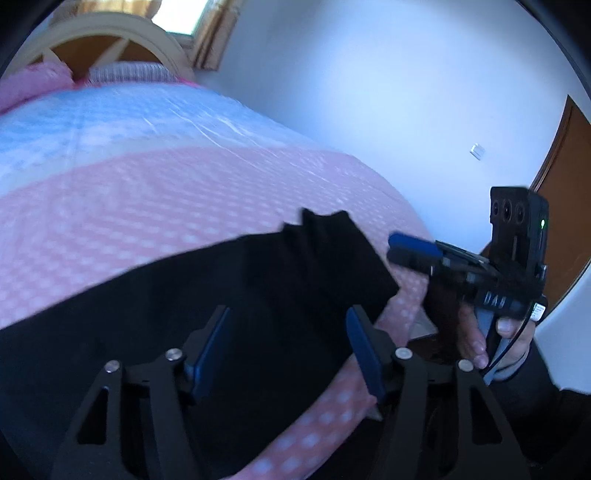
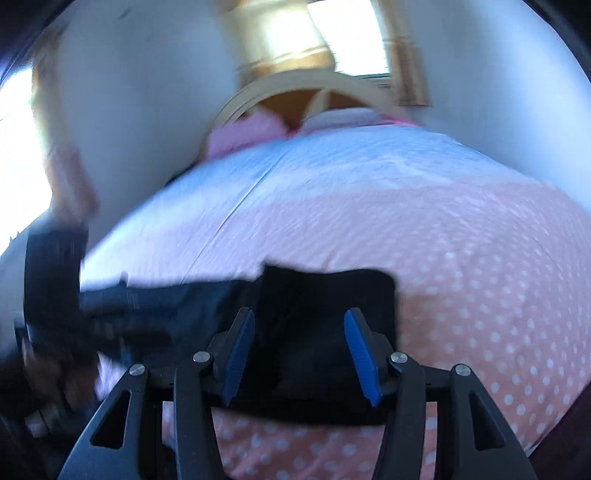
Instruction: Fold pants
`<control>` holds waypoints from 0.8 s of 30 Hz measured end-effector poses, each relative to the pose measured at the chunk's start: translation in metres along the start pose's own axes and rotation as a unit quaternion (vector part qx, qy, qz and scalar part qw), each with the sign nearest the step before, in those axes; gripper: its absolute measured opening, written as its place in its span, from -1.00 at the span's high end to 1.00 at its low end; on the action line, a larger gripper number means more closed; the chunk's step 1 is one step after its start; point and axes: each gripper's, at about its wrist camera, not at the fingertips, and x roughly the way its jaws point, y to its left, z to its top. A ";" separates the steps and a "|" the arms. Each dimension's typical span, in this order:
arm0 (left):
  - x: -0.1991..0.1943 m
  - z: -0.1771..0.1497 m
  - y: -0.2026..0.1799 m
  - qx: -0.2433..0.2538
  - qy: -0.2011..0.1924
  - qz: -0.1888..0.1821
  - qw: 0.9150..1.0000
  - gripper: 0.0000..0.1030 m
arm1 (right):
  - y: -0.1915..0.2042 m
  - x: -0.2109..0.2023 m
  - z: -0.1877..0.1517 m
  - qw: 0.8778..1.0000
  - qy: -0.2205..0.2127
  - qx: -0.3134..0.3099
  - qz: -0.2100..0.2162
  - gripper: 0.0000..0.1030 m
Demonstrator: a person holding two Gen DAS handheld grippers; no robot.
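Above the black pants (image 1: 221,295) on the dotted bedspread (image 2: 480,295), both claws, left (image 1: 288,354) and right (image 2: 299,354), hang spread.

Ahead of both tongs a wide stretch of the bedspread (image 1: 155,192) is left bare, up to the pillows (image 2: 255,129) and the headboard (image 1: 122,33) at the far end. Directly between and under the spread fingers of the left gripper (image 1: 288,350) and the right gripper (image 2: 299,350) the surface is taken up by the black pants (image 2: 325,317). To the left of the right tongs the passage is blocked by the other gripper, seen only as a blur and probably close.
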 end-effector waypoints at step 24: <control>0.054 0.029 -0.033 -0.005 0.020 0.003 1.000 0.79 | -0.033 -0.007 -0.009 0.989 -0.071 0.118 -0.046 -0.11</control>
